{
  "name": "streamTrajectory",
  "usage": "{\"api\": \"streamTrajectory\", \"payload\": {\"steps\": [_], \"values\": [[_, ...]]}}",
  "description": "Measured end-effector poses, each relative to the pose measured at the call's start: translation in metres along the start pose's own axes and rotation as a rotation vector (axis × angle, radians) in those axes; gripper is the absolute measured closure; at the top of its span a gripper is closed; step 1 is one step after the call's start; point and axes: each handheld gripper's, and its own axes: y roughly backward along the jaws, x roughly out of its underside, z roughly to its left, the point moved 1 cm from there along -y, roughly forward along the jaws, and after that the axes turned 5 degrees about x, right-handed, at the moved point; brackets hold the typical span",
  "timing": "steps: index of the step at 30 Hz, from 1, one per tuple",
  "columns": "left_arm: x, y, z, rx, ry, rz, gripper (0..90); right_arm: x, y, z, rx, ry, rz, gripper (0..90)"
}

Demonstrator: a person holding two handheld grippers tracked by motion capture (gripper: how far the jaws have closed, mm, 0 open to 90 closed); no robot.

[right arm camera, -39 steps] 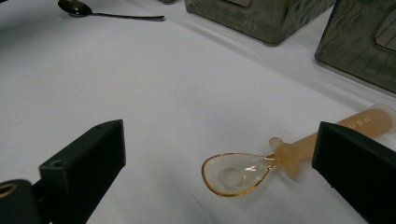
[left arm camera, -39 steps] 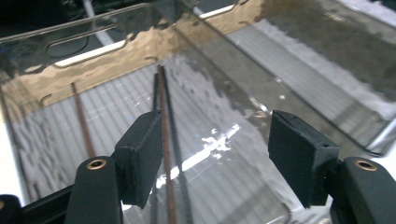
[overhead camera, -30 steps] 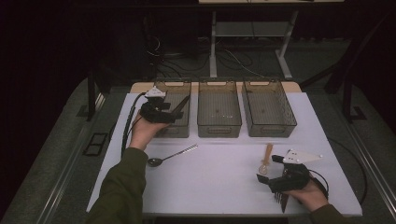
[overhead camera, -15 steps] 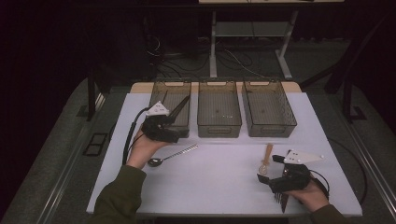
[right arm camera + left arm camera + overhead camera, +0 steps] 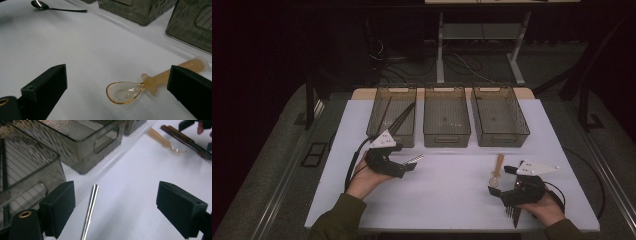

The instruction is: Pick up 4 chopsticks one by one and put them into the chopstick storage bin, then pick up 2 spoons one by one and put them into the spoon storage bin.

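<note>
A metal spoon (image 5: 414, 159) lies on the white table (image 5: 452, 190). My left gripper (image 5: 410, 166) hovers over it. In the left gripper view its jaws have just been opening and stand wide, with the spoon's thin handle (image 5: 90, 210) on the table between them, nearer the left jaw and untouched. An amber plastic spoon (image 5: 498, 170) lies at the right. My right gripper (image 5: 502, 181) is open around it, and the spoon's bowl (image 5: 123, 92) rests on the table between the jaws.
Three smoky clear bins stand in a row at the back: left (image 5: 384, 131) with dark sticks leaning in it, middle (image 5: 446, 135), right (image 5: 502, 137). A dark-handled fork (image 5: 186, 140) lies by the right gripper. The metal spoon (image 5: 50, 7) lies far from the right gripper.
My left gripper has come back from the left bin toward the near side and now sits lower, over the metal spoon. The right gripper has not moved.
</note>
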Motion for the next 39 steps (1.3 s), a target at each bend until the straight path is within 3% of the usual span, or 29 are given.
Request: {"api": "streamTrajectory", "payload": {"steps": [9,16,22,30,39], "values": [[0.016,0.008,-0.014,0.008,-0.018,-0.042,14.9,0.001,0.002,0.001,0.002,0.004,-0.002,2.5],[0.026,0.008,-0.020,0.023,-0.027,-0.023,14.7,0.000,0.001,0.002,0.002,0.007,0.001,2.5],[0.038,0.011,-0.021,0.027,-0.011,-0.002,14.8,0.000,0.001,0.002,0.004,0.006,0.002,2.5],[0.052,0.016,-0.023,-0.011,-0.013,0.034,12.2,0.001,0.002,0.002,0.004,0.010,-0.001,2.5],[0.058,0.019,-0.015,-0.035,0.027,0.056,0.2,0.000,0.001,0.002,0.003,0.010,0.001,2.5]]}}
